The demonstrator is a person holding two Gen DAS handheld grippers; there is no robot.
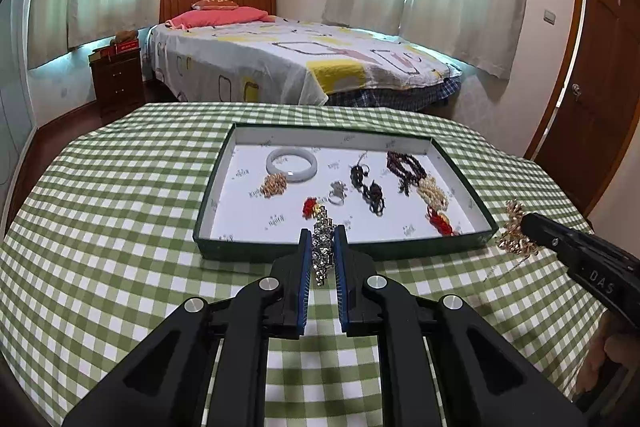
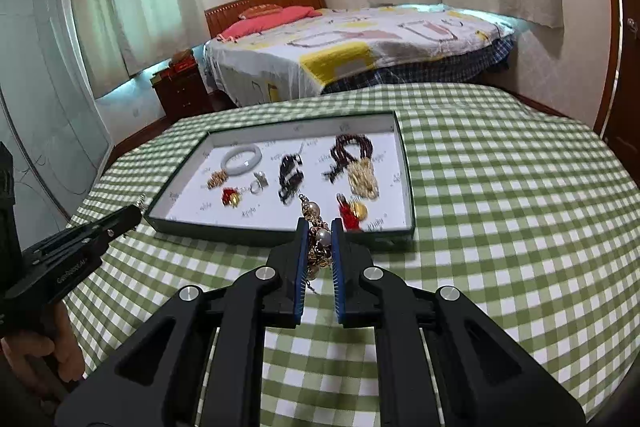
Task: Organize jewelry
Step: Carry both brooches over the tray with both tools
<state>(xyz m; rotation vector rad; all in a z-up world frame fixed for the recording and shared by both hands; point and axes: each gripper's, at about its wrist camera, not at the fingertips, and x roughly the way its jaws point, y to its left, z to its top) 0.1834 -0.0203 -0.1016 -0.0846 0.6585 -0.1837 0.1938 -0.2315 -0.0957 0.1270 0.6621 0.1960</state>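
Note:
A dark green tray [image 1: 224, 163] [image 2: 405, 163] with a white floor lies on the checked table. Inside are a white bangle [image 1: 291, 164] [image 2: 241, 157], dark bead strings [image 1: 405, 167] [image 2: 351, 151], a ring [image 1: 337, 193] and other pieces. My left gripper [image 1: 322, 233] is shut on a silver chain bracelet [image 1: 322, 247], held just short of the tray's near wall. My right gripper [image 2: 319, 225] is shut on a gold and pearl piece [image 2: 318, 239], also at the tray's near edge. In the left wrist view the right gripper [image 1: 528, 221] holds its gold piece [image 1: 514, 231] right of the tray.
The green and white checked cloth [image 1: 120, 211] [image 2: 500, 195] covers the table around the tray. A hand [image 2: 48, 351] grips the left tool's handle at the lower left. Beyond the table stand a bed [image 1: 288, 59], a dark nightstand [image 1: 118, 79] and a wooden door [image 1: 600, 99].

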